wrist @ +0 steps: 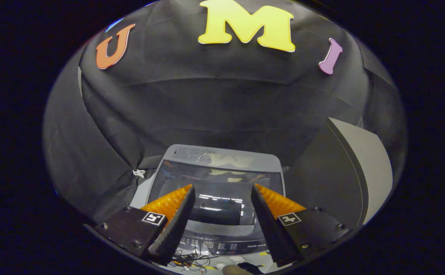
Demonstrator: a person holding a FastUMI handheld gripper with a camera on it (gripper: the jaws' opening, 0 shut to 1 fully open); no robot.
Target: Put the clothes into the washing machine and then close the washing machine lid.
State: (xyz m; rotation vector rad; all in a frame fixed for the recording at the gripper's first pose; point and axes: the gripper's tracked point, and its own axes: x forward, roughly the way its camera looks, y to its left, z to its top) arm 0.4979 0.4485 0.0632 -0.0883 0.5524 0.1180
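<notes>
From where I sit, the black cloth wall [215, 107] takes up most of what lies beyond the fingers, hanging in folds behind and to both sides of the machine. To the right of the gripper, and a little ahead of it, a big grey panel [354, 168] leans up at a slant, dark on the side facing the machine and paler on its outer face (I cannot tell what it belongs to).

Straight ahead of the fingers and below them is the washing machine [218, 198], a top-loader seen from above. Its lid [216, 191] is down and lies flat; the dark glass throws back reflections, so I cannot see into the drum. The control strip [222, 246] with its row of small buttons runs along the near edge, passing under the gap between the fingers. I cannot make out any clothes, neither on the machine nor between the fingers.

The gripper [222, 191] hovers above the front of the machine with its fingers spread wide apart, and I see nothing held between them; they touch nothing. Each finger base carries a small square marker.

Nearest of all, below the control strip, a tangle of thin wires [190, 263] lies on a pale surface.
</notes>
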